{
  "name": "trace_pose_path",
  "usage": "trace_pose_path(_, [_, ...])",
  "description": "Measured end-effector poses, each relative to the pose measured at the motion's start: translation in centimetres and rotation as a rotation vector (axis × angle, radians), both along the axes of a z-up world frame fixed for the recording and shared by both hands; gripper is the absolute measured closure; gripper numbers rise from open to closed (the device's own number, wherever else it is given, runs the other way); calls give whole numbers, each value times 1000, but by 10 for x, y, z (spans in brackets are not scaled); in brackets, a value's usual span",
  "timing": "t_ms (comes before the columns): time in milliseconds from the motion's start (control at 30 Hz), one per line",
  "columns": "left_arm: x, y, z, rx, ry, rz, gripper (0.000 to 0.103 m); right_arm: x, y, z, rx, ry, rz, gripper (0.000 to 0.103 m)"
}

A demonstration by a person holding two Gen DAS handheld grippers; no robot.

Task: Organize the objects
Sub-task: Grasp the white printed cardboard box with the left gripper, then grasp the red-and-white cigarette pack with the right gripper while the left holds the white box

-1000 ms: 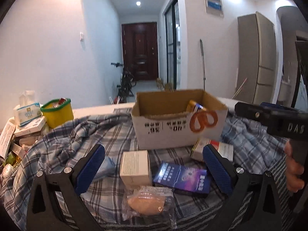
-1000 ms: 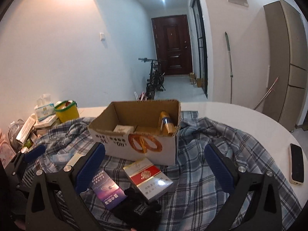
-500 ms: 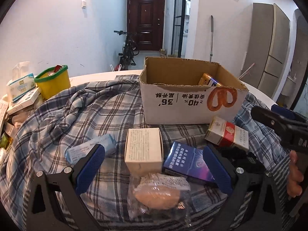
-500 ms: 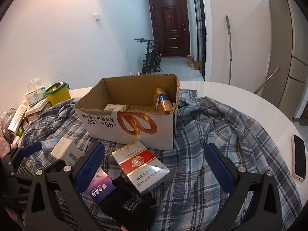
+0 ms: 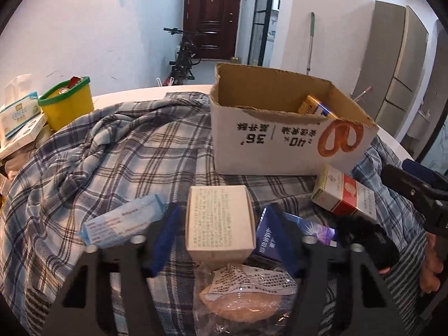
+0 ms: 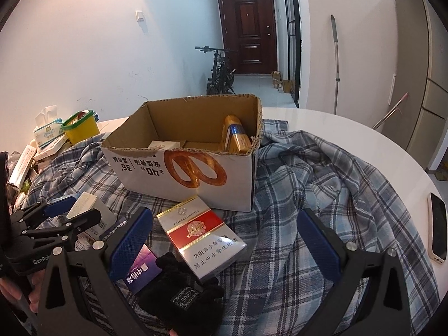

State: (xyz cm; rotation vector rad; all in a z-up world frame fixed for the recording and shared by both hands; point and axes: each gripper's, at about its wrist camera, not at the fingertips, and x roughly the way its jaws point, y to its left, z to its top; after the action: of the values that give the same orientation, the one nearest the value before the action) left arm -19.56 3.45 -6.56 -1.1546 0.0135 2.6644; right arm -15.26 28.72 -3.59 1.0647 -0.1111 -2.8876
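The left hand-held gripper (image 5: 219,231) has its pads narrow around the white box (image 5: 220,218) on the plaid cloth (image 5: 112,151), maybe not yet gripping, so next it should lift it into the carton (image 5: 280,128), while the right hand-held gripper (image 6: 224,238) waits wide open.

Matt corrugated cardboard box (image 6: 196,165), soft woven plaid cloth (image 6: 322,196), glossy cigarette pack (image 6: 201,235), crinkly clear plastic wrapper (image 5: 246,294).

Cardboard box (image 6: 196,173) beyond red carton (image 6: 201,235)
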Motion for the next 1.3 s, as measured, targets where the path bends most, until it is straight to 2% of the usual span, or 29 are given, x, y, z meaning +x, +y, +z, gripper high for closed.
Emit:
trace_pose_path(67, [-1,0,-2,7,-17,-10,55,0,-2,0,7,0,5,1])
trace_pose_path(267, [4,0,2,13,10,-8,56,0,-3,0,9,1,8,1])
trace_pose_path(333, [10,-1,8,20,52,-4,56,1,-1,2,3,7,3,1])
trace_pose_path(467, [30,-3,28,54,200,-20,56,3,5,9,-24,33,0,4])
trace_pose_path(533, [34,-2,32,64,229,-40,56,5,7,13,-28,54,-5,5])
trace_pose_path(600, [34,-1,32,65,230,-44,56,4,6,13,-34,52,12,11])
trace_pose_path(700, [34,1,33,53,234,-44,56,-3,4,5,-68,2,67,21])
trace_pose_path(833, [34,2,33,44,228,-47,56,-15,-5,-10,-55,-79,107,26])
trace_pose_path(1000, [35,3,31,39,224,-51,56,-22,-13,-24,-24,-127,132,27])
trace_pose_path(1200, [35,5,29,38,215,-60,56,-32,-13,-35,-39,-180,144,27])
trace_pose_path(1300, [36,6,29,34,217,-67,56,-35,-16,-41,-57,-214,185,27])
